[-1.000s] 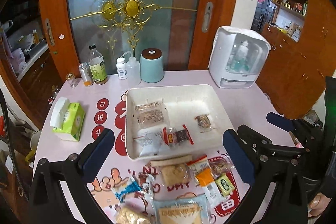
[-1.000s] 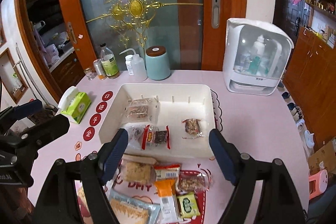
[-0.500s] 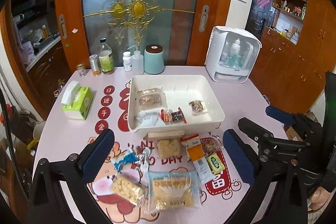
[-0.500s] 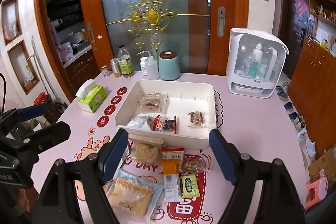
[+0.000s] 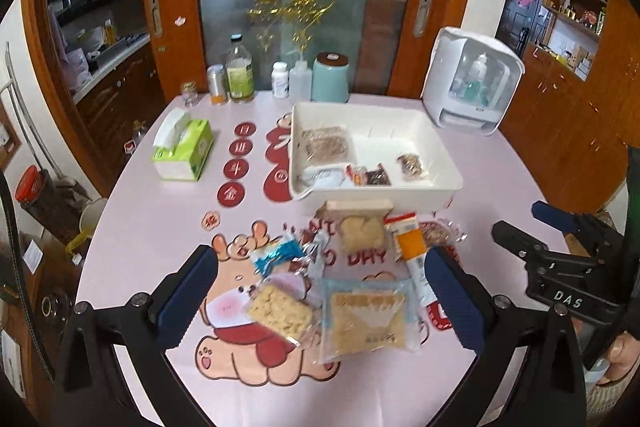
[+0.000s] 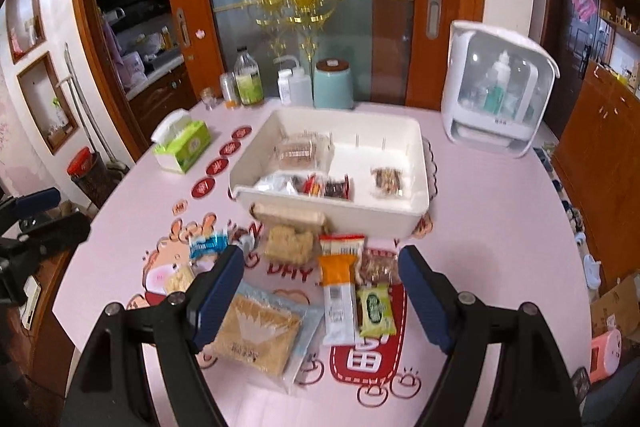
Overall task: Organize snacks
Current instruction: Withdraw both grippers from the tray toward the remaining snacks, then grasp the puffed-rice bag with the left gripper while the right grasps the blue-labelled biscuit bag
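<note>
A white tray [image 5: 448, 183] [image 6: 340, 217] sits mid-table with several snack packets inside. In front of it lie loose snacks: a large cracker pack [image 5: 368, 319] [image 6: 256, 335], a yellow cracker pack [image 5: 280, 311], a blue wrapper [image 5: 276, 257] [image 6: 208, 245], an orange bar [image 5: 414, 251] [image 6: 338, 283], a green packet [image 6: 374, 309] and a beige cookie pack [image 5: 362, 233] [image 6: 290, 243]. My left gripper [image 5: 320, 295] is open and empty above the near snacks. My right gripper [image 6: 320, 295] is open and empty above them too; it also shows in the left wrist view [image 5: 540, 239].
A green tissue box [image 5: 182, 151] [image 6: 182, 147] stands left of the tray. Bottles and a teal canister [image 5: 330, 77] [image 6: 334, 85] line the far edge. A white appliance [image 5: 472, 83] [image 6: 498, 91] stands at the far right. Glass doors rise behind.
Both grippers have pulled back and up from the tray. More of the table and the loose snacks in front now show. Both stay open and empty.
</note>
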Tool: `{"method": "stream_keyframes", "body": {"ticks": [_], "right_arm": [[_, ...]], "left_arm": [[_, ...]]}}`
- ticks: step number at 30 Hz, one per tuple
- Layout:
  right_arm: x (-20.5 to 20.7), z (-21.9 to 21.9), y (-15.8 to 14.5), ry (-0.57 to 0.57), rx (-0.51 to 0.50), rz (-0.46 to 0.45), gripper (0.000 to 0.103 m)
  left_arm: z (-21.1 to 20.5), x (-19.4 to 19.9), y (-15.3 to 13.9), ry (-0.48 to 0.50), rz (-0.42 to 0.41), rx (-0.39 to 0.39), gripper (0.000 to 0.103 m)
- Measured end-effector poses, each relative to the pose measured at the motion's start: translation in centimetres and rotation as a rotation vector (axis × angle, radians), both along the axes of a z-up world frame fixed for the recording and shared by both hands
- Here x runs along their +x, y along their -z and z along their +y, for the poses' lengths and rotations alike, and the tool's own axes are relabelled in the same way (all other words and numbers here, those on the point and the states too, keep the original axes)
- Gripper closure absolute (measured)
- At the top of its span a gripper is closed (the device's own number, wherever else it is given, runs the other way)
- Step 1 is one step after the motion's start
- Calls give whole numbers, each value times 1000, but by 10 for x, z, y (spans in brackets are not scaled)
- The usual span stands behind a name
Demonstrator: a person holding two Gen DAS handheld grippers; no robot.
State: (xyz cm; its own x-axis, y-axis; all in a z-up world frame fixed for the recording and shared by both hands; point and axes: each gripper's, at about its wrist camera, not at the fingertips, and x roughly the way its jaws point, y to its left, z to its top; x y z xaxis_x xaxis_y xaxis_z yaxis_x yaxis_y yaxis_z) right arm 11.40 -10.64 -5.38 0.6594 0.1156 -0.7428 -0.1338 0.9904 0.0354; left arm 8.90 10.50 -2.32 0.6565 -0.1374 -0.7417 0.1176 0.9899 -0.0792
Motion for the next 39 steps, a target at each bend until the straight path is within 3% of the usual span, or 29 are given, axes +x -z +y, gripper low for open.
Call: {"method": "stream_keyframes", "body": {"ticks": [5, 10, 15, 20, 25, 29, 36, 39], "right_arm": [[-8, 5, 18, 46, -9, 56, 23], [-16, 7, 43, 105, -3, 135, 23], [-24, 14, 75, 174, -33, 234, 23], [-27, 19, 106, 218, 51, 330, 23], [-22, 21, 145, 246, 180, 461, 23], [-16, 21, 164, 265, 236, 492, 23], [3, 15, 191, 285, 279, 550, 23], [8, 20, 202, 248, 312, 582, 31]], "left_arm": [[28, 3, 26, 10, 52, 0, 0], [52, 8, 58, 24, 104, 47, 0], [74, 17, 104, 47, 206, 49, 0], [79, 25, 144, 89, 306, 34, 0], [75, 40, 175, 111, 396, -32, 0], [69, 52, 193, 96, 456, -89, 0], [63, 68, 213, 3, 545, -170, 0], [63, 74, 221, -64, 574, -200, 0]]}}
